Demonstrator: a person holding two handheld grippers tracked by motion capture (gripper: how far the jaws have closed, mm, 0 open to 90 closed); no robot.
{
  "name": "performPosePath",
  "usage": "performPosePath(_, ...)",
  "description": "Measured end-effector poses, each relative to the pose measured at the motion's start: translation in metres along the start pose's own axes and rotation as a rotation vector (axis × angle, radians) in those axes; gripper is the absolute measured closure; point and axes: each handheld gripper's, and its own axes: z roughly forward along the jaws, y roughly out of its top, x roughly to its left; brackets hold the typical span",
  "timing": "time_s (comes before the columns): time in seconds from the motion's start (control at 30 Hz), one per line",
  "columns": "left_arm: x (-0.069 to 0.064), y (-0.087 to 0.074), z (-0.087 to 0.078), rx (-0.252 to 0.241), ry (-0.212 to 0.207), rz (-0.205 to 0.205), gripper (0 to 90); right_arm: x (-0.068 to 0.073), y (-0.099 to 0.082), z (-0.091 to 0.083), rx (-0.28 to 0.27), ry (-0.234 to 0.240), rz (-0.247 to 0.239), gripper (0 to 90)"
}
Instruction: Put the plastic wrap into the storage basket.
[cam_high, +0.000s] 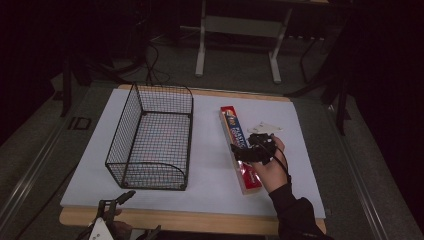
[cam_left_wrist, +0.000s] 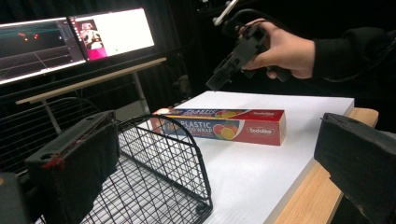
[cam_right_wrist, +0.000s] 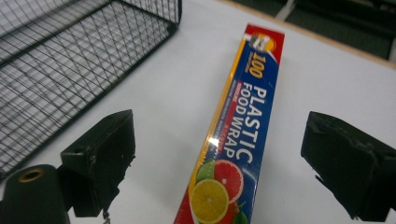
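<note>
A long red and blue box of plastic food wrap (cam_high: 231, 122) lies on the white mat, to the right of an empty black wire basket (cam_high: 150, 137). My right gripper (cam_high: 237, 154) hovers just above the middle of the box, held in a hand. Its jaws stand open on either side of the box (cam_right_wrist: 247, 116), and the right gripper (cam_right_wrist: 224, 161) touches nothing. My left gripper (cam_high: 140, 215) is at the table's near edge, open and empty. From there the left gripper (cam_left_wrist: 217, 163) looks past the basket's near corner (cam_left_wrist: 159, 163) at the box (cam_left_wrist: 224, 126) and the right gripper (cam_left_wrist: 233, 60).
The white mat (cam_high: 210, 150) covers most of a wooden table (cam_high: 200, 220). The basket's mesh wall (cam_right_wrist: 70, 51) stands left of the box. Two lit monitors (cam_left_wrist: 70, 39) stand on a desk beyond the table. A metal stand (cam_high: 240, 25) is on the floor behind.
</note>
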Motion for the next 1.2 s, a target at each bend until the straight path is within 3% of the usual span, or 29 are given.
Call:
performPosePath(0.27, 0.000, 0.000, 0.000, 0.004, -0.006, 0.000, 0.7, -0.005, 0.007, 0.021, 0.104, 0.005, 0.025, 12.9)
performPosePath(0.5, -0.001, 0.000, 0.001, 0.010, -0.009, 0.010, 0.7, -0.007, 0.011, 0.041, 0.180, -0.033, 0.018, 15.0)
performPosePath(0.6, -0.001, -0.001, 0.002, 0.020, -0.010, 0.012, 0.7, -0.010, 0.012, 0.050, 0.215, -0.038, 0.055, 15.0)
performPosePath(0.73, -0.001, -0.001, 0.002, 0.023, -0.014, 0.020, 0.7, -0.016, 0.011, 0.065, 0.306, -0.063, 0.122, 15.8)
performPosePath(0.97, -0.001, -0.001, 0.002, 0.024, -0.013, 0.019, 0.7, -0.022, 0.012, 0.079, 0.377, -0.062, 0.160, 16.8)
performPosePath(1.2, -0.003, -0.001, 0.002, 0.027, -0.014, 0.029, 0.7, -0.023, 0.013, 0.095, 0.486, -0.064, 0.206, 21.9)
